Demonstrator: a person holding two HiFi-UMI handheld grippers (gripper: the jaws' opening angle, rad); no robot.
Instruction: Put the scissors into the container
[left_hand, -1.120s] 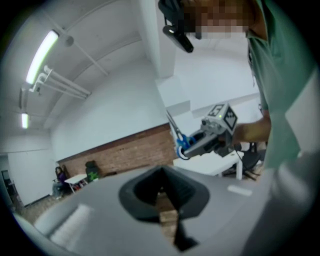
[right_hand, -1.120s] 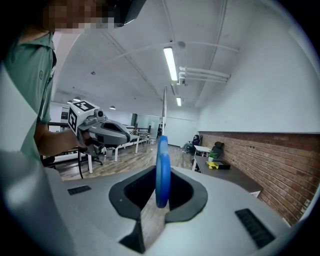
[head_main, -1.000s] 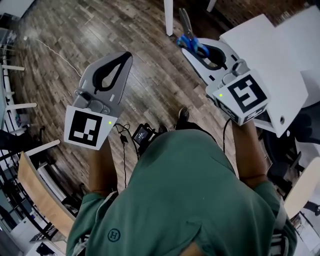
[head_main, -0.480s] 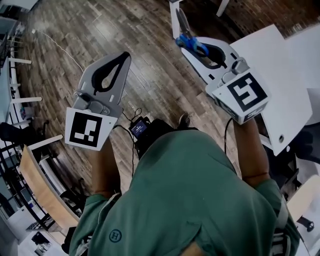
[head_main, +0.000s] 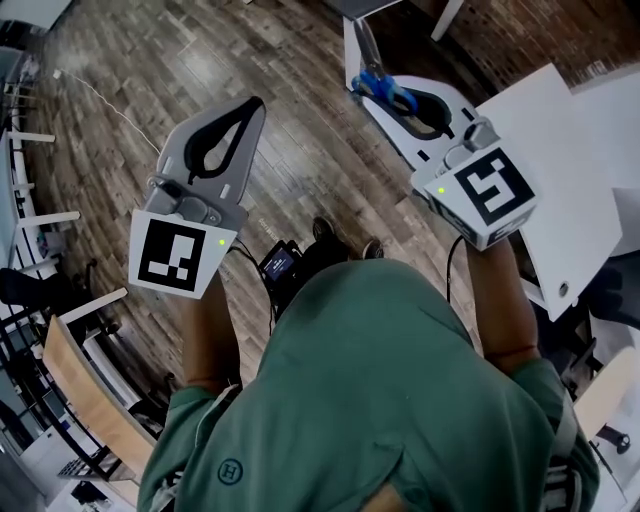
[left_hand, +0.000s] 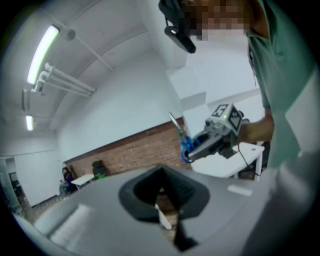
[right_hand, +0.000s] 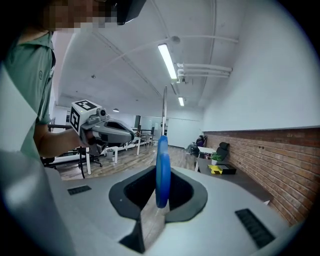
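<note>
Right gripper (head_main: 372, 92) was clamped on the scissors (head_main: 381, 84), the blue handles between its jaws and the blades pointing out past its tip, with a white counter (head_main: 545, 140) to its right. Left gripper (head_main: 252, 108) was closed and empty, well apart from them.

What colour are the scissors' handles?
Blue; the handles of the scissors show best in the head view, held by the right tongs.
</note>
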